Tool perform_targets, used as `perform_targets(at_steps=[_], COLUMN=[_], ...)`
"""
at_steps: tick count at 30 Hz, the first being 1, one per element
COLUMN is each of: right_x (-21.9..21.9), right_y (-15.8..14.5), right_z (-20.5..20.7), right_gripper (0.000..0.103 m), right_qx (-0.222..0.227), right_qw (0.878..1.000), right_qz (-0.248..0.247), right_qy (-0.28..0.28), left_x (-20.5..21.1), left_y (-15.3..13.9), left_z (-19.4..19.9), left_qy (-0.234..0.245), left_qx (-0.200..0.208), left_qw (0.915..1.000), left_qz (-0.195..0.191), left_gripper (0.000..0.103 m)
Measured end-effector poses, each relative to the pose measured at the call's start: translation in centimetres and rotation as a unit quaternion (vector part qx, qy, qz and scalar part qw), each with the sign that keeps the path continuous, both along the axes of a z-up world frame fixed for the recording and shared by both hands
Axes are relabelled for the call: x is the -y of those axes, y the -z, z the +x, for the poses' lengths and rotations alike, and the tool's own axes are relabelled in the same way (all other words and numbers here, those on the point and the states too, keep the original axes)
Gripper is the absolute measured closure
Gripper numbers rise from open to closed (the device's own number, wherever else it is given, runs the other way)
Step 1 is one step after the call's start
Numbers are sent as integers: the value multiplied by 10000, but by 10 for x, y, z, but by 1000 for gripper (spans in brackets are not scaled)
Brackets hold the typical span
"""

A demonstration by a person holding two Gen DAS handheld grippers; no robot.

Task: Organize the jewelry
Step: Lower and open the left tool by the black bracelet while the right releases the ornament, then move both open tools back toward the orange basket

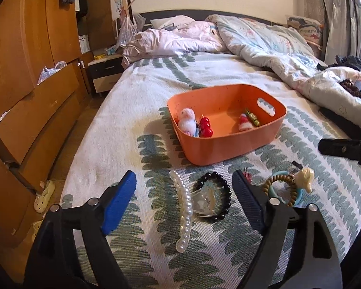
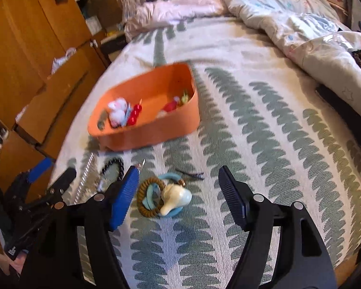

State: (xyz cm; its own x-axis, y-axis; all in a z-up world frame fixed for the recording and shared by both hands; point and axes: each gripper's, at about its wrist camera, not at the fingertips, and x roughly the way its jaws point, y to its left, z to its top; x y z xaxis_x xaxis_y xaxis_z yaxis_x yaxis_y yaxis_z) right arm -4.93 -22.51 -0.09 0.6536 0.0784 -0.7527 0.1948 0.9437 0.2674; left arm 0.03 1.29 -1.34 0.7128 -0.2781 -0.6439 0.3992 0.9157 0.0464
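Pearl hair clip (image 1: 184,210) between open claw (image 1: 184,187)

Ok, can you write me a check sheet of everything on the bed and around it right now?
Surface: bedspread with green leaf pattern.
Job's things: orange basket already holds a fluffy pompom clip, red bead piece and more; pearl hair claw, black bead bracelet, brown coil tie and cream seashell piece lie on the bedspread.
Clutter: rumpled quilts.
Grippers: left gripper open over the hair claw; right gripper open over the seashell piece, neither gripping.
Cables: nothing seen.
Surroundings: wooden wardrobe, nightstand, slippers on the floor.
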Motion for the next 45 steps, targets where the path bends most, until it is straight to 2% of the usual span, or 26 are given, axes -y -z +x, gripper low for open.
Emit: perform_targets(at_steps=[3,8,13,20,27,35,43,45], right_x=[10,19,17,9,-10,-19,-14,-12], right_y=[-8,-17,-23,-25,-27,-28,-51,-54], right_z=[-6,-12,-17,-18,-16,-10,22,36], right_gripper=[31,30,30,30,30,30,30,30], right_qx=[222,475,704,752,746,723,471,264], right_qw=[9995,9980,9966,9966,9966,9956,9937,9942], right_qz=[169,275,309,312,173,176,392,461], right_qy=[138,306,281,115,-294,-572,-937,-939], left_x=[-7,-20,-34,-44,-26,-8,13,16], left_y=[-5,-15,-24,-27,-28,-43,-50,-50], left_z=[1,2,7,14,7,16,46,57], left_qy=[-75,-223,-374,-512,-267,267,944,1031], left_qx=[7,168,322,344,568,562,308,210], left_qw=[9999,9992,9985,9979,9980,9980,9950,9944], left_qz=[-135,-289,-216,-211,112,116,119,119], left_gripper=[20,6,5,5,5,5,5,5])
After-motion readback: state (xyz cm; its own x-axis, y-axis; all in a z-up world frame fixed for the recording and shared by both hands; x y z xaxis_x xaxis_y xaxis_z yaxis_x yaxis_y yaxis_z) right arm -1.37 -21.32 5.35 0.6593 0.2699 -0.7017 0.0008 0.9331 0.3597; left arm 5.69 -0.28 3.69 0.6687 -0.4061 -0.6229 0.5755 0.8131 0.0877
